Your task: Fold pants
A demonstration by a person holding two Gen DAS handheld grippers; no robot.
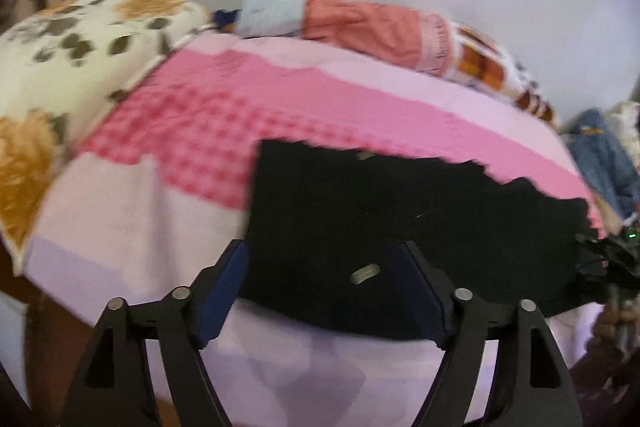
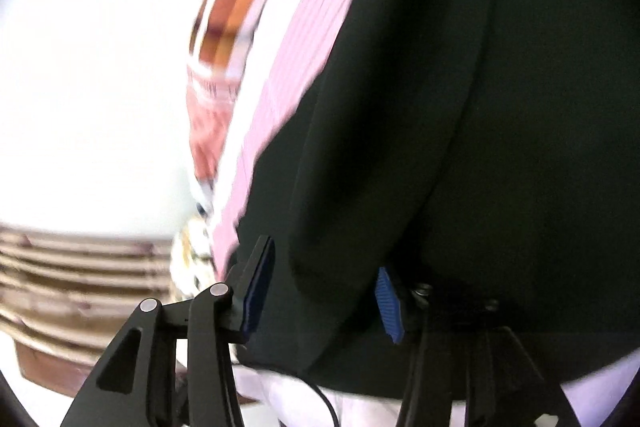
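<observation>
— Left gripper [image 1: 322,291] stands spread in the lower middle of its view, nothing pinched; the black pants [image 1: 400,227] lie flat just past its fingertips on the pink checked bedsheet [image 1: 192,131].

— And the right gripper [image 2: 324,291]?

— Partly parted, dark cloth bulging between the blue pads [image 2: 387,303], but I can't tell if they press it. It's blurred.

— How will it handle?

— Soft and limp, I'd guess; light, likely to sag. Best taken at the near edge or a corner, both layers together, away from the floral pillow [image 1: 60,67] at upper left.
</observation>
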